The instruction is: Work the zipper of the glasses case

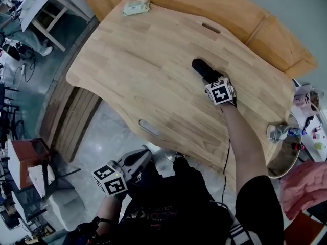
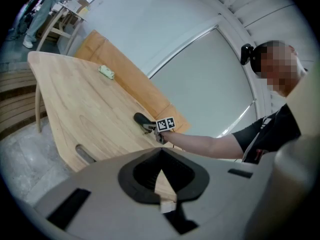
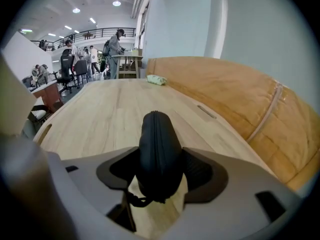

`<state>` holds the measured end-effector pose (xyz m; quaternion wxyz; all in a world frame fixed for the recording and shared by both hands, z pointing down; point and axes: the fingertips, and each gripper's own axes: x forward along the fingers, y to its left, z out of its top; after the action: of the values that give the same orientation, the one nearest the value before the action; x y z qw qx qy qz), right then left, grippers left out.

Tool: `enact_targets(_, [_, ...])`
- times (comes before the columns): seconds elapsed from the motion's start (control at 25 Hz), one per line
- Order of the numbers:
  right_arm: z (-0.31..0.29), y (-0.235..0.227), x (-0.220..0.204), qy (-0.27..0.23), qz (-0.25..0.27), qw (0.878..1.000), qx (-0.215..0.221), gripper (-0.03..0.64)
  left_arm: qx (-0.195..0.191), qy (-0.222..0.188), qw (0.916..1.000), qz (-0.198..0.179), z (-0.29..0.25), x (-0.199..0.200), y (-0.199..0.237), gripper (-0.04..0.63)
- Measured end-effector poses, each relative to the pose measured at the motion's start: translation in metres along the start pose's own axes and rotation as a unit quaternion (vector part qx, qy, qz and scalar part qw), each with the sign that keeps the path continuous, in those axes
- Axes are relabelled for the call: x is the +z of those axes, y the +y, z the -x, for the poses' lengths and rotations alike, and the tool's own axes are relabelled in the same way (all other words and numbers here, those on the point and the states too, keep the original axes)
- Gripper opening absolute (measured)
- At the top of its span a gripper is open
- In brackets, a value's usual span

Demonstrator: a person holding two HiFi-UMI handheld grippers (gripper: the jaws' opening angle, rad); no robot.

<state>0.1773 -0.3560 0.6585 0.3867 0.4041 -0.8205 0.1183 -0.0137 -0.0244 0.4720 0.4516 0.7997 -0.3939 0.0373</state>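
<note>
- The black, oval, zippered fabric glasses case (image 3: pixel 159 149) stands on its edge on the light wooden table (image 1: pixel 143 60), zipper seam facing up, towards the table's right side.
- A short black cord loop (image 3: pixel 134 200) hangs at its near end.
- The right gripper (image 1: pixel 214 81) pinches the case, one pad against each of its sides.
- The left gripper (image 2: pixel 161 176) hangs off the table's near edge, close to the person's body, jaws pressed together on nothing.
- A small pale-green object (image 1: pixel 136 6) lies at the table's far end, well apart from the case.
</note>
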Motion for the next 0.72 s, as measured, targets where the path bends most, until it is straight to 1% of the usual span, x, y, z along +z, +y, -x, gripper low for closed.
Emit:
enact_targets(0.24, [0.037, 0.018, 0.031, -0.072, -0.013, 0.997, 0.014, 0.281, -0.014, -0.015, 0.9997, 0.012, -0.001, 0.01, 0.006, 0.011])
enact_targets(0.36, [0.068, 0.037, 0.056, -0.123, -0.017, 0.992, 0.029, 0.281, -0.031, -0.037, 0.9985, 0.026, -0.003, 0.021, 0.008, 0.011])
enact_targets(0.4, [0.081, 0.046, 0.066, -0.143, -0.018, 0.989, 0.035, 0.281, -0.039, -0.048, 0.9975, 0.035, -0.003, 0.026, 0.008, 0.02])
enact_targets(0.44, [0.095, 0.055, 0.076, -0.163, -0.018, 0.986, 0.04, 0.281, -0.05, -0.059, 0.9959, 0.047, -0.004, 0.032, 0.009, 0.062])
enact_targets(0.48, [0.11, 0.066, 0.087, -0.183, -0.017, 0.982, 0.045, 0.281, -0.062, -0.071, 0.9937, 0.061, -0.004, 0.039, 0.009, 0.128])
enact_targets(0.6, [0.158, 0.102, 0.118, -0.242, -0.003, 0.969, 0.059, 0.281, -0.098, -0.106, 0.9847, 0.097, -0.003, 0.064, 0.011, 0.212])
enact_targets(0.68, [0.19, 0.131, 0.138, -0.275, 0.013, 0.959, 0.071, 0.281, -0.117, -0.129, 0.9796, 0.101, -0.004, 0.086, 0.009, 0.293])
enact_targets(0.72, [0.204, 0.145, 0.146, -0.289, 0.021, 0.954, 0.077, 0.281, -0.127, -0.139, 0.9773, 0.097, -0.005, 0.097, 0.006, 0.311])
